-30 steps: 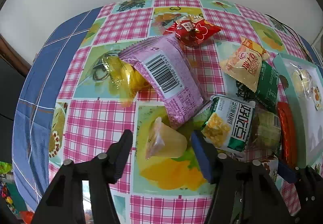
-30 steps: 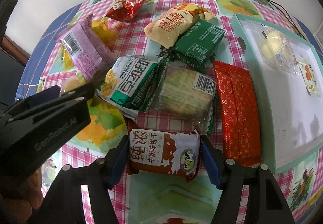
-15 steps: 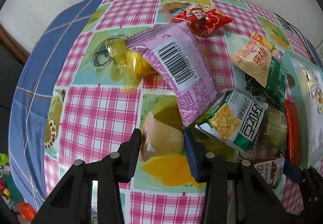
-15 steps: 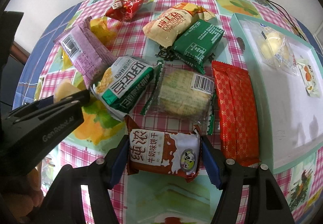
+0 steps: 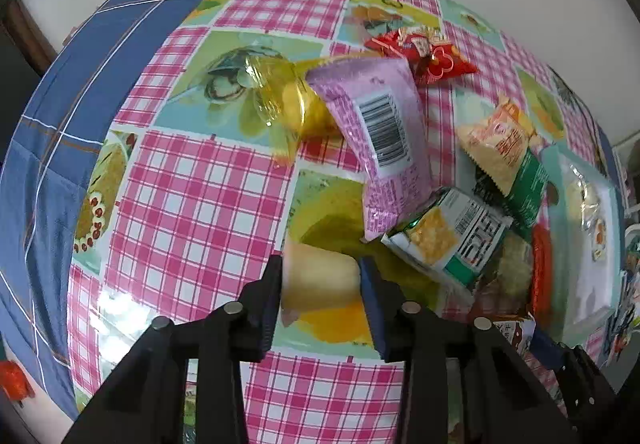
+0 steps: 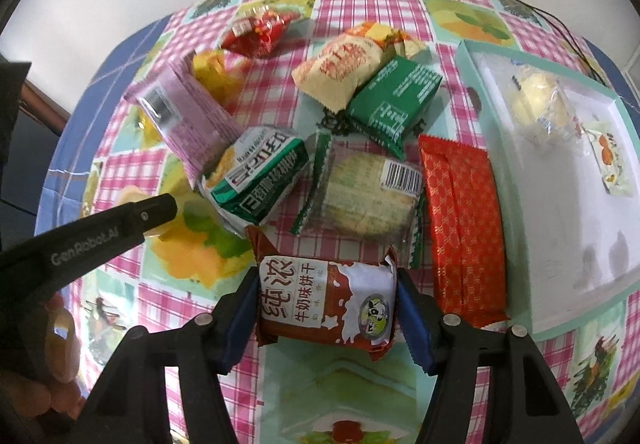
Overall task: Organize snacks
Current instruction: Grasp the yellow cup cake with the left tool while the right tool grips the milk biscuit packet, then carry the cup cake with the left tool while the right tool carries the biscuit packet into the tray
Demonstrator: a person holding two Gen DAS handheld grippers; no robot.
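My left gripper (image 5: 320,278) is shut on a pale yellow jelly cup (image 5: 320,280) that lies on its side on the checked tablecloth. Its black finger (image 6: 120,224) reaches in from the left of the right wrist view. My right gripper (image 6: 326,296) has its jaws closing on a brown-and-white milk biscuit packet (image 6: 324,300); both pads press its ends and the wrapper edges curl up. The other snacks are heaped just beyond: a purple packet (image 5: 384,148), a green-and-white corn packet (image 6: 256,176), a clear cracker packet (image 6: 368,196) and a flat red packet (image 6: 460,224).
A teal-rimmed white tray (image 6: 560,224) on the right holds a clear-wrapped yellow cake (image 6: 540,104) and a small sachet (image 6: 612,160). Farther back lie a beige packet (image 6: 340,68), a green packet (image 6: 392,104), a red packet (image 6: 256,32) and a yellow wrapper (image 5: 280,104).
The left jaws closed from wide open onto the jelly cup, and that view rolled and shifted. The right jaws narrowed onto the biscuit packet, crumpling its ends.
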